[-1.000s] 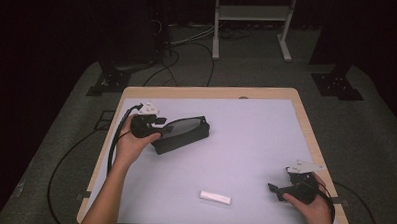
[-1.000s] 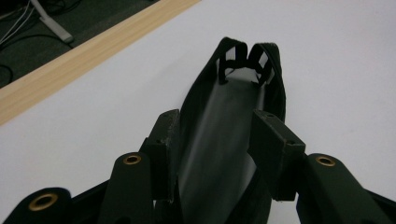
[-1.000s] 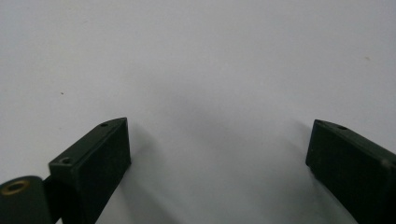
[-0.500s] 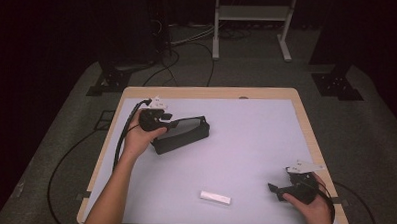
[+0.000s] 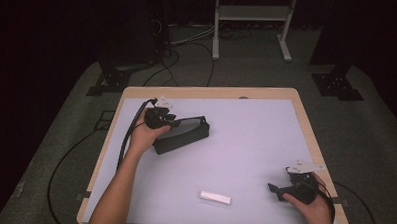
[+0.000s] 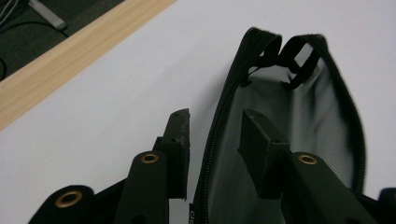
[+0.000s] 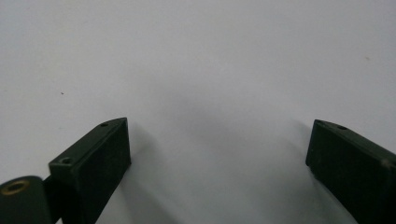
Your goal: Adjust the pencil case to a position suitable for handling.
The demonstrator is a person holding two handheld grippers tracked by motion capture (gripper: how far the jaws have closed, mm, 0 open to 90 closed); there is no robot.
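High view, surface: a pale table top (image 5: 245,143) with a wooden rim, on grey floor in a dark room; cables and a white stand (image 5: 252,14) lie beyond the far edge.
High view, pouch: the black pouch (image 5: 183,135) lies on the left half, well in from the edge — its long axis runs from near-left to far-right, the far end pointing right.
High view, other things: a small white bar (image 5: 215,197) near the front edge; the right gripper (image 5: 276,190) rests at the near right corner.
Left gripper view: the left gripper (image 6: 212,133) straddles the pouch's zipped edge (image 6: 219,126); its jaws have just been closing, one pad outside, one over the mesh side — a gap shows on both.
Right gripper view: jaws stand wide apart over bare table, nothing between them.
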